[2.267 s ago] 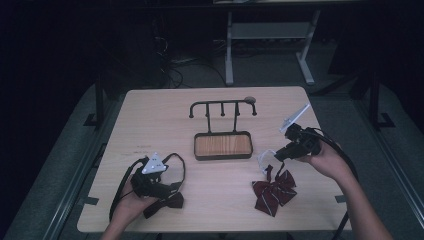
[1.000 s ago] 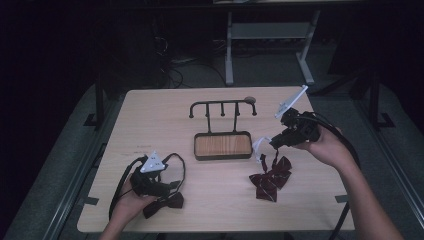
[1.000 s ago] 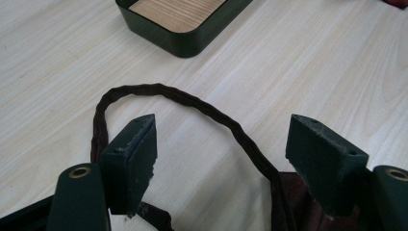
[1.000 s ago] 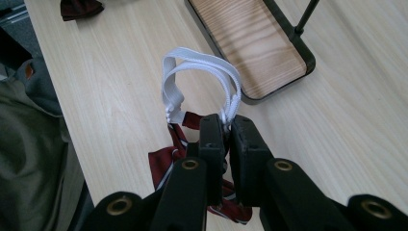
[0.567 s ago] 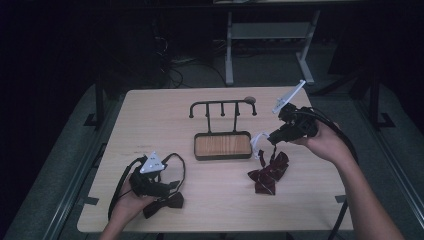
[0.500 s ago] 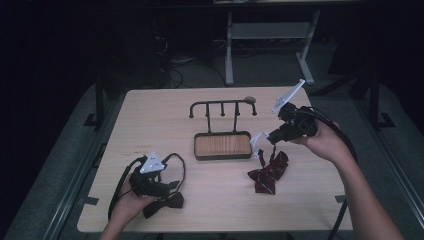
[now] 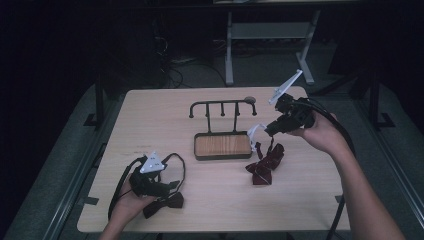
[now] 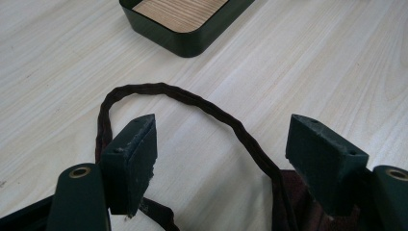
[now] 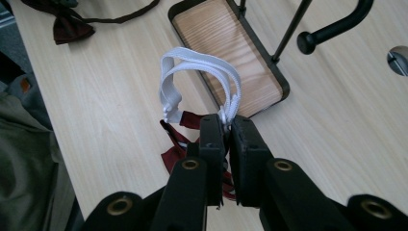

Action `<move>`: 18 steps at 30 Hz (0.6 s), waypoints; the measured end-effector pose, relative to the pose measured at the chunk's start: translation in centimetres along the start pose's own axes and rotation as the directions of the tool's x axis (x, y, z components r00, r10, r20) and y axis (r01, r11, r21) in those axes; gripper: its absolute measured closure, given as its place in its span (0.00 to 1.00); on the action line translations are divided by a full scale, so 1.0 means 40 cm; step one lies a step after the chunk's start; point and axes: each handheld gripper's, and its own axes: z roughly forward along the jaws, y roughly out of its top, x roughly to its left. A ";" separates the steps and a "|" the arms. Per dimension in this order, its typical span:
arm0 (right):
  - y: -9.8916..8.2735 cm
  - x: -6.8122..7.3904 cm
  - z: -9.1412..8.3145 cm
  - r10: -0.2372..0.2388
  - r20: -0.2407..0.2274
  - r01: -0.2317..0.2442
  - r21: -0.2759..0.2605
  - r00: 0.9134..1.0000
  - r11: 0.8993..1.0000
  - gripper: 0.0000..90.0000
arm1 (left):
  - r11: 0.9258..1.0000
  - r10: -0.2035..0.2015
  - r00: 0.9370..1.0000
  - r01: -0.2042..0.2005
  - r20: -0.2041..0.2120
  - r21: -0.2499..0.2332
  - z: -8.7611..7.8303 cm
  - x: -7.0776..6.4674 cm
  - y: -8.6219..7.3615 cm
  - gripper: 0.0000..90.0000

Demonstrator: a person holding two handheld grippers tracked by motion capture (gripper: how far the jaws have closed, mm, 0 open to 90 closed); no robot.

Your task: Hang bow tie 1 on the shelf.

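Right gripper [image 9: 225,126] clamped – white strap [image 9: 199,67], red bow tie [image 7: 264,162]

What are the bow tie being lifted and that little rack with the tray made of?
The red bow tie looks like woven fabric with a slight sheen, on a white strap, probably elastic webbing. The rack seems matt black metal rod; its tray has a wood-grain floor, possibly veneer.

A light wooden table [image 7: 210,210] carries a dark rack [image 7: 222,105] of small hooked pegs, whose upright rods rise from a black-rimmed tray [image 7: 223,146] with a wood-grain floor. A round metal grommet [image 7: 248,99] sits in the tabletop just behind the rack. Beyond the table, on the dim grey floor, stands a pale metal stand [image 7: 270,35], with loose cables [image 7: 172,65] lying to its left.
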 end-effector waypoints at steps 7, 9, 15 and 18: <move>0.012 -0.018 0.002 0.012 0.000 -0.012 0.001 1.000 1.000 0.93 | 1.000 -0.001 1.000 0.001 0.001 -0.001 0.000 0.000 0.000 0.30; 0.013 -0.021 0.003 0.015 -0.001 -0.015 0.000 1.000 1.000 0.93 | 1.000 -0.001 1.000 0.001 0.001 -0.002 0.000 0.000 0.000 0.30; 0.025 -0.029 -0.005 0.017 0.008 -0.017 -0.001 1.000 1.000 0.93 | 1.000 -0.001 1.000 0.001 0.002 -0.002 0.000 0.001 0.000 0.30; 0.032 -0.032 -0.009 0.015 0.012 -0.015 -0.004 1.000 1.000 0.93 | 1.000 -0.003 1.000 0.003 0.003 -0.004 -0.001 0.001 0.000 0.30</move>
